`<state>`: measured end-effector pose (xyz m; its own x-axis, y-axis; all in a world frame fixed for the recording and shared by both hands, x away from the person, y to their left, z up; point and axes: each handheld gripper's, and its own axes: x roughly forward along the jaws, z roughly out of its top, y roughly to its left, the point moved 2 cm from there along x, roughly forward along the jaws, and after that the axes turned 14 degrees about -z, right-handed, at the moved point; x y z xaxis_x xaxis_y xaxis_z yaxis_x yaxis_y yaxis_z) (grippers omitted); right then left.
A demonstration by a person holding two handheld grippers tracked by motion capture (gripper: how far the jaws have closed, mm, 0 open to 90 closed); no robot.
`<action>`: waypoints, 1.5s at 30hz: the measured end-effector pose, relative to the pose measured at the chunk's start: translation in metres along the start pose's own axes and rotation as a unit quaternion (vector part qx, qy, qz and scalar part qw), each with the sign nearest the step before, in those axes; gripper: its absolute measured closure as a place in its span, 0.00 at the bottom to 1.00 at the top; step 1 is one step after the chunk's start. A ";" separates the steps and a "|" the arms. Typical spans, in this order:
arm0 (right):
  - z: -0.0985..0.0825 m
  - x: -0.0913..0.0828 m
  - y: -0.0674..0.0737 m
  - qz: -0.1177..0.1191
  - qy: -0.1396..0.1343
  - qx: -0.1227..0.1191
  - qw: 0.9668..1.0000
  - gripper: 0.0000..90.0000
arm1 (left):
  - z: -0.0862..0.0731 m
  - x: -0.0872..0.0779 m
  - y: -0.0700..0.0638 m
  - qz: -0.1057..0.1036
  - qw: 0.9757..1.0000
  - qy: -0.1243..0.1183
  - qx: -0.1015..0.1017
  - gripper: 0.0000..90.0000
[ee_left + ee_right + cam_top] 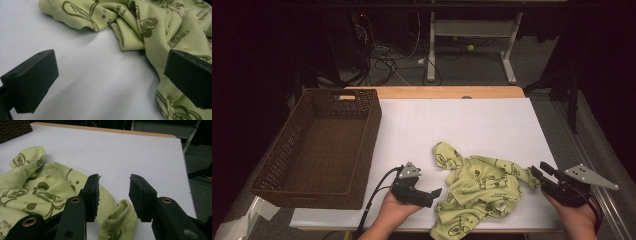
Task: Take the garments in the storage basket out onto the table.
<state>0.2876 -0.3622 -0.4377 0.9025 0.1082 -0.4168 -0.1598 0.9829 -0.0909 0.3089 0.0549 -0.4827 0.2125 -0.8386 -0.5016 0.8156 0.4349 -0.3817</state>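
Observation:
A crumpled light-green garment [477, 187] with dark printed figures lies on the white table top [462, 120], near the front edge. My left gripper [434, 195] rests low at the garment's left side, pointing right at it. In the left gripper view [107, 62] its jaws stand wide open over bare table, and the cloth [155, 30] lies just beyond and under the right-hand jaw. My right gripper [542, 169] sits at the garment's right end. Its jaws [114, 177] are apart, with the sleeve cuff [120, 215] lying loose below and between them, not pinched.
A brown woven basket [372, 130] with nothing in it stands at the table's left side; its corner [15, 128] is in the right gripper view. The white surface runs bare behind the garment to the wooden far edge [437, 91]. Beyond are cables and desk legs on the floor.

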 end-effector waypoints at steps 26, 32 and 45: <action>-0.005 0.058 0.048 0.051 0.094 -0.084 0.991 0.66 | 0.083 0.078 0.012 0.024 0.999 0.041 -0.010 0.11; -0.011 0.057 0.043 0.049 0.097 -0.085 0.990 0.95 | 0.078 0.088 0.011 0.018 0.998 0.066 0.008 0.65; -0.009 0.043 0.023 0.028 0.072 -0.065 0.995 0.96 | 0.053 0.004 0.015 0.064 0.997 -0.008 0.039 0.95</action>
<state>0.3185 -0.3359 -0.4660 0.8254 0.1303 -0.5493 -0.2669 0.9475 -0.1761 0.3502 0.0411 -0.4493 0.3257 -0.7832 -0.5297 0.8203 0.5126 -0.2535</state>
